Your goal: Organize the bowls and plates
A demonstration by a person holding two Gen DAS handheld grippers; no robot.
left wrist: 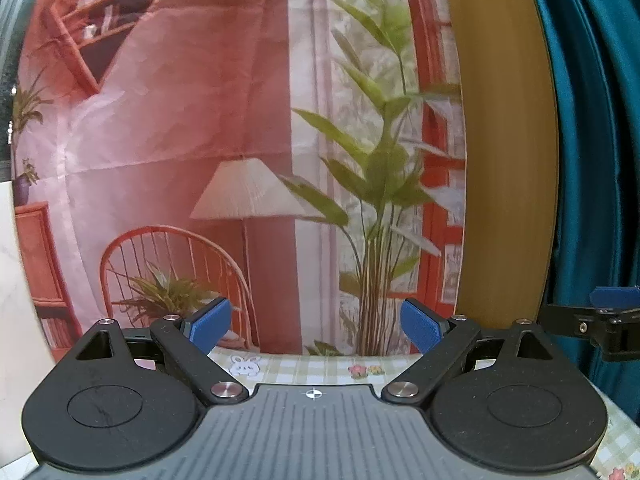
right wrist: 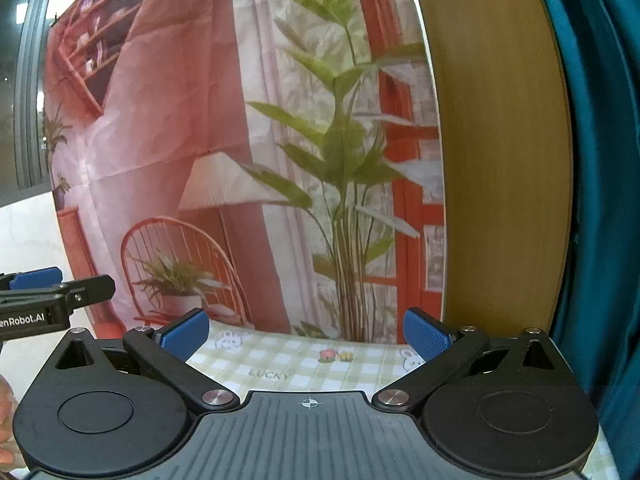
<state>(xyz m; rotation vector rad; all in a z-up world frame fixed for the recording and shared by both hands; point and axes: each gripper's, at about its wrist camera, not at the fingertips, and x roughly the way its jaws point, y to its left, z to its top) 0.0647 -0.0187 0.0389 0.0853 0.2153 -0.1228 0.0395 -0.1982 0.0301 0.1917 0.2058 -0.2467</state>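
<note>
Blue-padded black left gripper (left wrist: 316,326): its 2 fingers spread wide, nothing between them. Black right gripper with blue pads (right wrist: 306,334): likewise spread wide, holding nothing. Both hover over a green-and-white checked tablecloth with bunny and flower prints (right wrist: 288,364). Far side: a hanging printed fabric backdrop of a pink room with lamp, chair and tall plant (left wrist: 248,120). Right of it, a tan wooden panel (right wrist: 500,140), then a teal curtain (left wrist: 592,120). Plates and bowls: none show in either view, so their place cannot be told.
</note>
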